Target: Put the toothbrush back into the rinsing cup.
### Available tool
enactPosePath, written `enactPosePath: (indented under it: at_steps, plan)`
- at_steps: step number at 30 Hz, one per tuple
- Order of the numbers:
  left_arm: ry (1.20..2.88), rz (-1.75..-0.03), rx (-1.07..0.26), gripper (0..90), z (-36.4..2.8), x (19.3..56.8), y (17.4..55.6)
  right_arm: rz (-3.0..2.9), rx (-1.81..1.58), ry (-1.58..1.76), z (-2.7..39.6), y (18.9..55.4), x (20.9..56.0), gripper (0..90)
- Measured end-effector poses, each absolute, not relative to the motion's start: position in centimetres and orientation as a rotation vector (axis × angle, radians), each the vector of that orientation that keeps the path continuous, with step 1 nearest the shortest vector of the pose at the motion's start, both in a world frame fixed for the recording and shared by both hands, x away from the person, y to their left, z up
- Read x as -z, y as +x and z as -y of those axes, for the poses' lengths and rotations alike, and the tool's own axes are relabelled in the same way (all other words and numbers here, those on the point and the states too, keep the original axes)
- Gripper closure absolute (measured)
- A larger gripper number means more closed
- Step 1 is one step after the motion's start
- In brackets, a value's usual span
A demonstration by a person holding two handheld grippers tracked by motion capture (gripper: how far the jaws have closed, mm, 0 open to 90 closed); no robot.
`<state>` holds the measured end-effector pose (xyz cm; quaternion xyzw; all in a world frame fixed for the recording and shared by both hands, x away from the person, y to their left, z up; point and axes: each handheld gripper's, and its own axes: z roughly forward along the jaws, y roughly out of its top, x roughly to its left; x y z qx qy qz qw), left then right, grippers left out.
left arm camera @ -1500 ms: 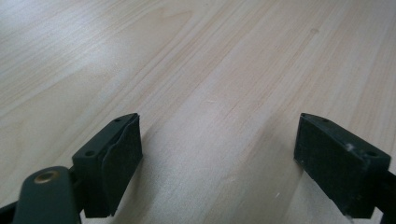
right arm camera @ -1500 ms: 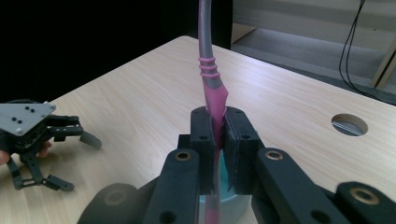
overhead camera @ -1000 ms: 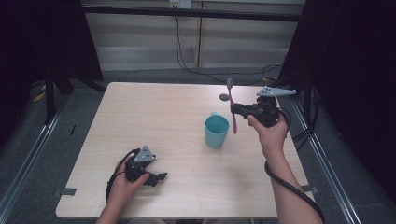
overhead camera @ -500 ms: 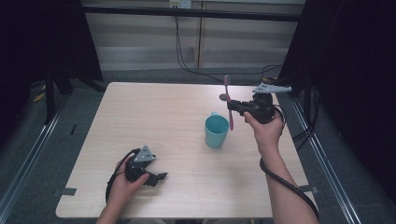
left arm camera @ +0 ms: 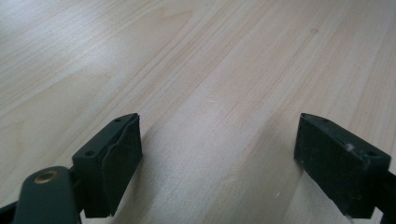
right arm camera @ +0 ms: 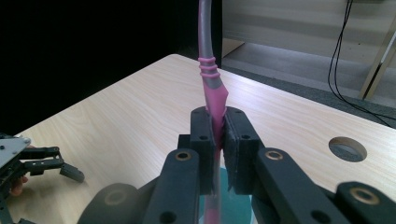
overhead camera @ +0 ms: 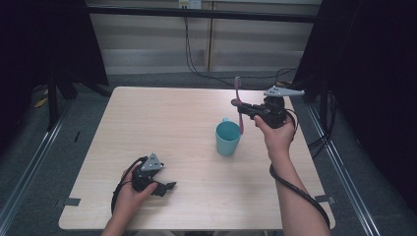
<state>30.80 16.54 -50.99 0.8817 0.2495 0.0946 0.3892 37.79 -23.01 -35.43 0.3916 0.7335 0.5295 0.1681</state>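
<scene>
Since the earlier frame the right gripper (overhead camera: 244,109) has lifted the pink toothbrush (overhead camera: 239,104) a little higher and carried it slightly toward the far edge of the desk (overhead camera: 162,123), so that its lower end now hangs beside the rim of the teal cup (overhead camera: 227,139) on the right-hand side rather than lower against the cup's wall; the cup itself has not shifted, and stands on the right half of the desk, roughly midway between the near and far edges; the toothbrush is held close to upright, head uppermost, near the far right corner, above the desk surface and just behind the cup; in the right gripper view the jaws of the right gripper (right arm camera: 219,140) are pressed tight on the pink handle of the toothbrush (right arm camera: 211,88), which rises between them, with the teal of the cup (right arm camera: 236,205) showing below; a round cable hole (right arm camera: 347,148) lies in the desk beyond; the left gripper (overhead camera: 164,187) has stayed where it was, resting near the near left corner of the desk, well apart from the cup; in the left gripper view its jaws stand spread wide with only bare desk (left arm camera: 224,70) between them.
</scene>
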Motion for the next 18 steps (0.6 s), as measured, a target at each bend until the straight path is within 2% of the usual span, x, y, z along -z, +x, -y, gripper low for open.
enactPosePath:
  at_steps: [18]
  plan:
    - [2.245,-0.634,-0.241,15.0,-16.56,50.97,30.80,-2.082,-1.513,1.119,22.10,38.78,36.20,83.1]
